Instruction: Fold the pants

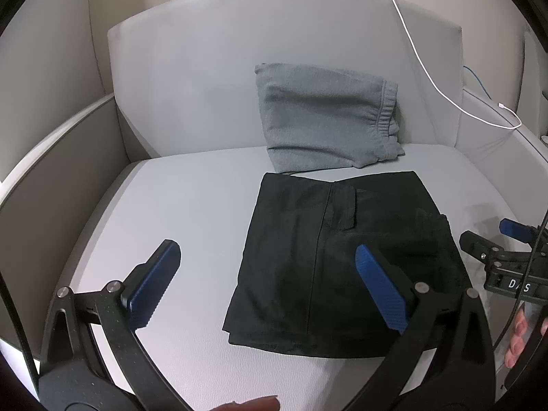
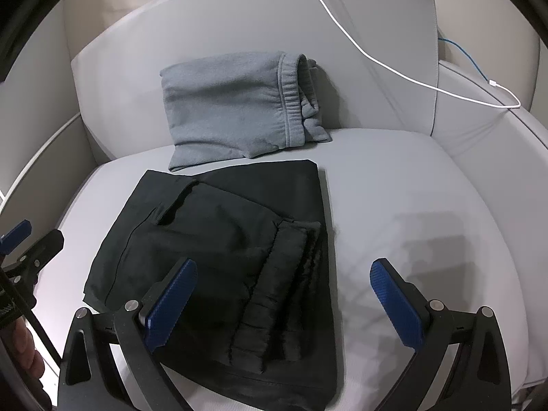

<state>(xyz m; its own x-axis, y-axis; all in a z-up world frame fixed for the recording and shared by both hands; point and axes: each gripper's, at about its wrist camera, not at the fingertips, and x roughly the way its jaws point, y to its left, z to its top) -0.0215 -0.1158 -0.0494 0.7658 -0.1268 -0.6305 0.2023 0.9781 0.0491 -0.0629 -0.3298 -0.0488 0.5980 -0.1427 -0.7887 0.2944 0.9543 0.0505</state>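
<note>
On the grey armchair seat point(image 2: 411, 178), black pants point(image 2: 239, 239) are lying folded into a compact rectangle, just in front of folded grey sweatpants point(image 2: 233, 102). Left tongs point(image 1: 267, 284) and right tongs point(image 2: 284, 298) are hovering above, both spread apart and holding nothing. Folding is looking finished; next likely calls for smoothing or stacking.

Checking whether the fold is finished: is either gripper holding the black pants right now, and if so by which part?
Nothing is held. The left gripper and right gripper are both open above the folded black pants, gripping no fabric.
</note>
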